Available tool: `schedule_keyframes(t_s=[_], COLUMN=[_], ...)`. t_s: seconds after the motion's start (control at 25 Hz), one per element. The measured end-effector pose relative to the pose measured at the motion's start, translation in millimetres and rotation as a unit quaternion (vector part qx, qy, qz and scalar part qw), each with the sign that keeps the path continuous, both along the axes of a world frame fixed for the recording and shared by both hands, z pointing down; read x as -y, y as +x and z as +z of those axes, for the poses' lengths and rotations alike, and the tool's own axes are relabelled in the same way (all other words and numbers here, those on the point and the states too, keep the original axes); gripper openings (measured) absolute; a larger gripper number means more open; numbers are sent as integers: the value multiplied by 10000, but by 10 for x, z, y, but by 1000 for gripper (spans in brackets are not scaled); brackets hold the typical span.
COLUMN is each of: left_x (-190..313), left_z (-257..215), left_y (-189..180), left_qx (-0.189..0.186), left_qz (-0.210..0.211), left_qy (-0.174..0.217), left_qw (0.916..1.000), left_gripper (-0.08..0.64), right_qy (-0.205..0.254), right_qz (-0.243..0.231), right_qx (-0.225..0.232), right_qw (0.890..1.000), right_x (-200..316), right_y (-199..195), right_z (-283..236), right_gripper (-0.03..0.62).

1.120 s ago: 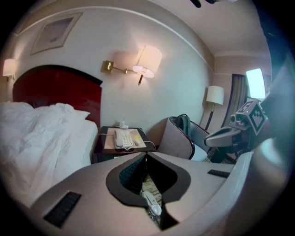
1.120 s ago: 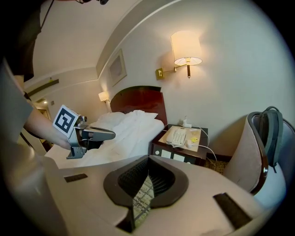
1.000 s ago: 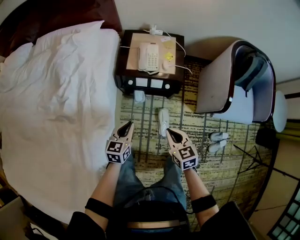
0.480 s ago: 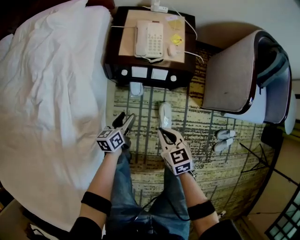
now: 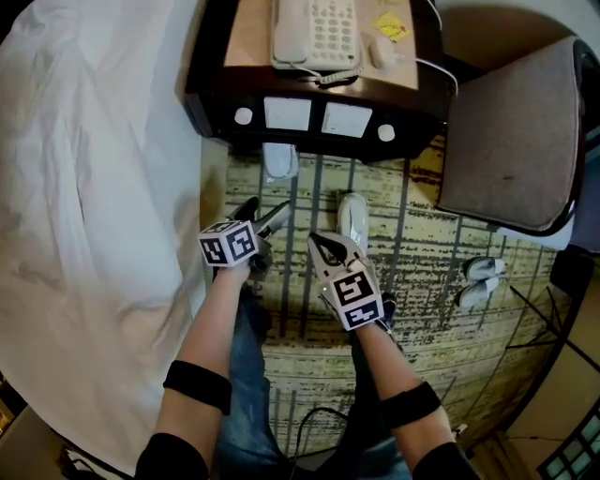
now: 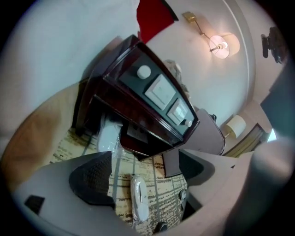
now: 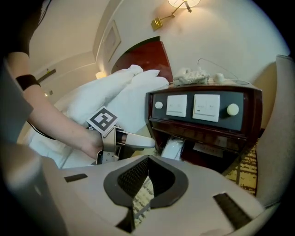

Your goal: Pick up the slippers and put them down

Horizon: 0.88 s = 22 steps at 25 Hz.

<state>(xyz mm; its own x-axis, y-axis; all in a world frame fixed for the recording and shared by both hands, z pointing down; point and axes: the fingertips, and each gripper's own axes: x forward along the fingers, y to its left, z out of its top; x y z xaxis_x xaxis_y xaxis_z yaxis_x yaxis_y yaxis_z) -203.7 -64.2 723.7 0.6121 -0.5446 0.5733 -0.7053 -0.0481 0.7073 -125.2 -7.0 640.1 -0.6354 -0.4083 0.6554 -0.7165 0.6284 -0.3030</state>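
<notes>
Both grippers have come down toward the carpet (image 5: pixel 422 246) over the last second. The left gripper (image 5: pixel 265 212) has just been opening its jaws, which now stand apart and empty. The right gripper (image 5: pixel 320 243) has its jaws together and empty. The white slipper (image 5: pixel 353 218) lies untouched just ahead, so the pick-up looks imminent.

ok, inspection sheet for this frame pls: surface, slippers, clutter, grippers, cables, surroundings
Surface: patterned carpet between bed and chair.
Job's things: white slipper flat on the carpet, just ahead of both grippers; second pair by the chair.
Clutter: wrapped white packet under the nightstand, possibly slippers; phone and yellow note on top.
Grippers: left gripper open, jaws have just been opening, nothing gripped; right gripper shut, empty.
Cables: coiled phone cord; white cable off the nightstand's right edge.
Surroundings: bed, nightstand, chair.
</notes>
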Motion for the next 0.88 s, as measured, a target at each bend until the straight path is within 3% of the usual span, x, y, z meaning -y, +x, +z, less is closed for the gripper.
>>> schedule_keyframes(t_s=[0.4, 0.88], left_x=[576, 871], left_z=[1449, 2259], left_y=[-272, -129], left_qx=[94, -555], left_qz=[-2, 281], left_qy=[-226, -379], left_qw=[9997, 9973], left_gripper=[449, 465], right_qy=[73, 103], right_qz=[190, 287], right_qx=[172, 324], right_qw=[9996, 9990], right_x=[320, 417], right_y=[-203, -358], right_z=[1176, 1940], right_gripper=[0, 0])
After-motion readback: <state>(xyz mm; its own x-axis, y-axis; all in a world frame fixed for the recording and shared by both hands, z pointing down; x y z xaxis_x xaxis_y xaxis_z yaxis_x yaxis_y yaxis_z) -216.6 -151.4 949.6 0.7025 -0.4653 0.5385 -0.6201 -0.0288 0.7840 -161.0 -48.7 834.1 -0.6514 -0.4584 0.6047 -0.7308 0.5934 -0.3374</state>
